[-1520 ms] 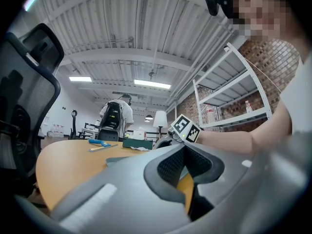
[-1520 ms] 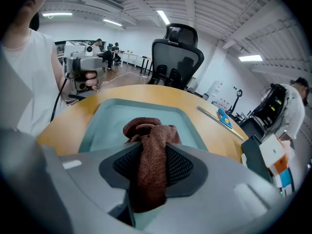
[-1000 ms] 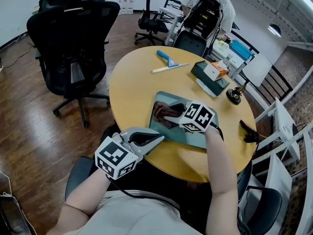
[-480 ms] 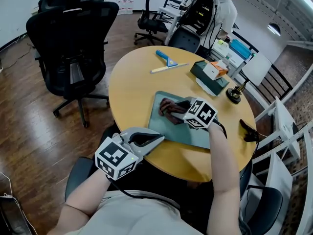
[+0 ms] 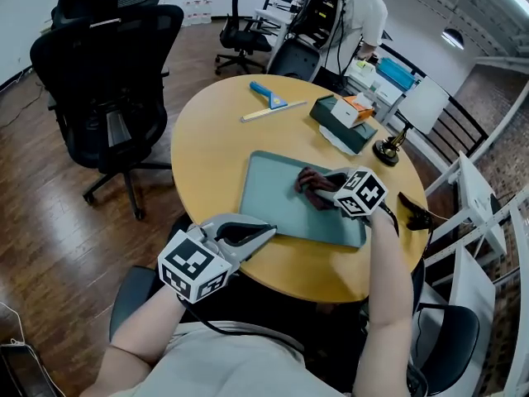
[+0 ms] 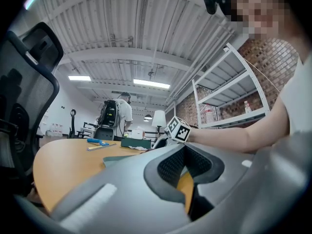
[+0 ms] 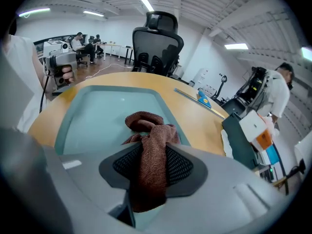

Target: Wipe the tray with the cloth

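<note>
Round table [image 5: 211, 143], tray [image 5: 277, 197] corner behind cloth [image 5: 311, 180] in right claw [image 5: 325, 188]

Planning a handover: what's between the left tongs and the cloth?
Head view: just a strip of table, then bare tray, between left tongs and cloth.

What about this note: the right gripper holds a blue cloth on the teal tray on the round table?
Wrong colour: the right gripper view shows the cloth is reddish brown, not blue. The right gripper does hold it on the teal tray on the round table.
</note>
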Motion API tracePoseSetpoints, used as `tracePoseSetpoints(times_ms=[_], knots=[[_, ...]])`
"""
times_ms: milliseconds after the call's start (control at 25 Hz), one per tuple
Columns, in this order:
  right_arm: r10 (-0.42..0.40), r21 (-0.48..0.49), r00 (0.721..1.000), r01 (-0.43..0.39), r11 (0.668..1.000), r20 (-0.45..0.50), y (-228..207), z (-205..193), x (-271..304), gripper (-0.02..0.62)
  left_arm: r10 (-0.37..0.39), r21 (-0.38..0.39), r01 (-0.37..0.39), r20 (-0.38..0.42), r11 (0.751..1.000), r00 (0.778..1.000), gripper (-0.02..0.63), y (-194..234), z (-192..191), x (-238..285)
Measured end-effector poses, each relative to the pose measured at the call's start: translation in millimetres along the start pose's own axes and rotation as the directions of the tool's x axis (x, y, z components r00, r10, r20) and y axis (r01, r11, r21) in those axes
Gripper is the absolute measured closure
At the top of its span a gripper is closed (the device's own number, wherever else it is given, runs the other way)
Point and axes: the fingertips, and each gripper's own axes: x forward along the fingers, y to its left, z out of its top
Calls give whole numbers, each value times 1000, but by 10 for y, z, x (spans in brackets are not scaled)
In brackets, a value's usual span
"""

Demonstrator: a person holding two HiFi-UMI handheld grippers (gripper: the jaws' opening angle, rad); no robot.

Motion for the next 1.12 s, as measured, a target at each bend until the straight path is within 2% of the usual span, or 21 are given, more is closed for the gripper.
tracePoseSetpoints(times_ms=[400,720,880,1120], knots=[[-79,125,996,85,989,-51,-313,-593,-253,459,-43,-11,43,-2,999,999,285,-65,-22,127],[-142,200,985,159,967,-99,-560,-851,-317,459,-54,-20,54,2,998,999,285,-81,-23,147],[-184,218,976,206,954,-118,-660,-858,-266,460,-49,-17,49,3,999,999,285,-85,-20,123],[-161,169,982,175,970,-94,-599,-543,-103,460,-37,-18,37,4,999,999,285,-57,-16,86]])
